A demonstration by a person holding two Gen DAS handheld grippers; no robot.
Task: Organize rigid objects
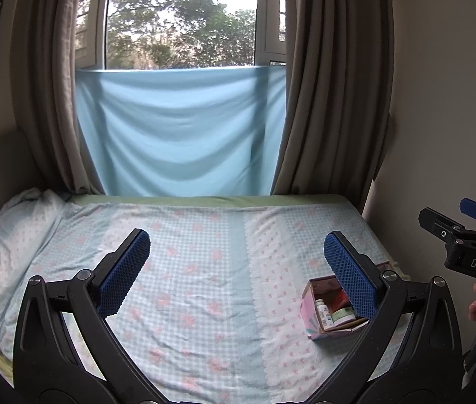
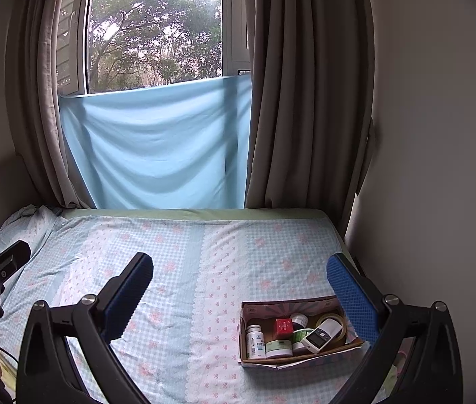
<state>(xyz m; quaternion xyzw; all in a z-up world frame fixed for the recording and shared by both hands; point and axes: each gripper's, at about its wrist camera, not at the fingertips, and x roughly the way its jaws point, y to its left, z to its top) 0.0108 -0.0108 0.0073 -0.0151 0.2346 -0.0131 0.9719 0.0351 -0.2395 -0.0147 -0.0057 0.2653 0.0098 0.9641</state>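
left wrist view: left gripper point(image 1: 237, 259) jaws wide apart, empty, over the bed point(image 1: 204, 269); the box point(image 1: 318, 316) sits near its right edge; "das" on the right gripper point(image 1: 453, 219), jaw state unclear here.
right wrist view: right gripper jaws spread wide, empty; bottles point(image 2: 255, 341), labels unreadable, fill the box; bed left of it open.

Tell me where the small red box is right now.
In the right wrist view the small red box sits inside the open cardboard box on the bed's right side, behind a green-labelled jar and right of the white bottle.
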